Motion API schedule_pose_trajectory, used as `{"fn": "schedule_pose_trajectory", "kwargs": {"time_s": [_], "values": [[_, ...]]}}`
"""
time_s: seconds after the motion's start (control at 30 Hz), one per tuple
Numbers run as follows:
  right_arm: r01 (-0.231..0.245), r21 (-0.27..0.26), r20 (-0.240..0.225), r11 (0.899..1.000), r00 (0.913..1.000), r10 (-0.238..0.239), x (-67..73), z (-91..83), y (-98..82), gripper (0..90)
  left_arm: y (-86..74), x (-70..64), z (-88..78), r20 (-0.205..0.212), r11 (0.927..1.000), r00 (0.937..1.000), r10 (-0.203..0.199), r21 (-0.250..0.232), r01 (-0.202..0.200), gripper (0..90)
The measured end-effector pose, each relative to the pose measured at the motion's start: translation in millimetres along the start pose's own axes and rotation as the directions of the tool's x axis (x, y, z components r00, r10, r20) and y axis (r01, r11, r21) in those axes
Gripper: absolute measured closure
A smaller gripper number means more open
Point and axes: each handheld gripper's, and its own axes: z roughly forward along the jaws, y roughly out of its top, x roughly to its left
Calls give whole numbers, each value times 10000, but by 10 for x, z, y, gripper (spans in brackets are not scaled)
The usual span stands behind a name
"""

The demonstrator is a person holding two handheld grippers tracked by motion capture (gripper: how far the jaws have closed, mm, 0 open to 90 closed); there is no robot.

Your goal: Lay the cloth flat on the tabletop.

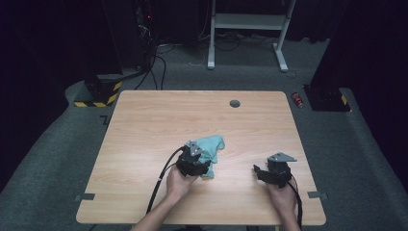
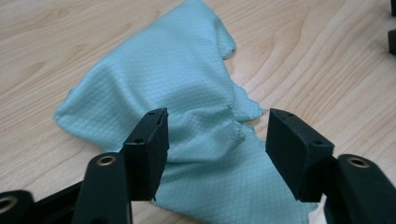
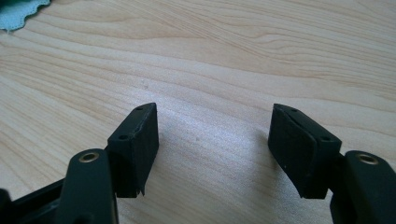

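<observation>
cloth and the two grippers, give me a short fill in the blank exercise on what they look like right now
1. The cloth lying on the wooden table is pale ____ in colour.
2. The left gripper has its jaws ____ with the cloth between them.
3. Beneath the right gripper lies bare ____.
4. In the high view, the cloth lies at the person's ____ hand.

Missing words: green; open; table; left

Left tongs point(image 2: 217, 140) jaws spread wide, right tongs point(image 3: 215, 142) likewise agape, both held low
</observation>
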Motion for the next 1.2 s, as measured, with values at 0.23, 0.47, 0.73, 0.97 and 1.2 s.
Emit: {"fn": "schedule_pose_trajectory", "kwargs": {"time_s": [0.23,0.47,0.73,0.97,1.2], "values": [[-21,8,-4,10000,10000,21,1,-1,0,334,44,-9,153,31,9988,10000,58,483,-59,587],[-20,8,-4,10000,10000,20,0,-1,0,334,94,-2,100,-99,9959,9970,774,480,-768,883],[-22,7,-8,10000,10000,22,0,-1,0,334,85,172,-235,-54,9991,9994,337,-269,-338,885],[-22,9,-8,10000,10000,22,0,-1,0,334,-101,422,-479,-409,9990,9987,-292,-350,278,882],[-19,8,-5,10000,10000,19,1,-1,0,334,-392,614,-476,-716,9955,9942,-798,461,832,867]]}}
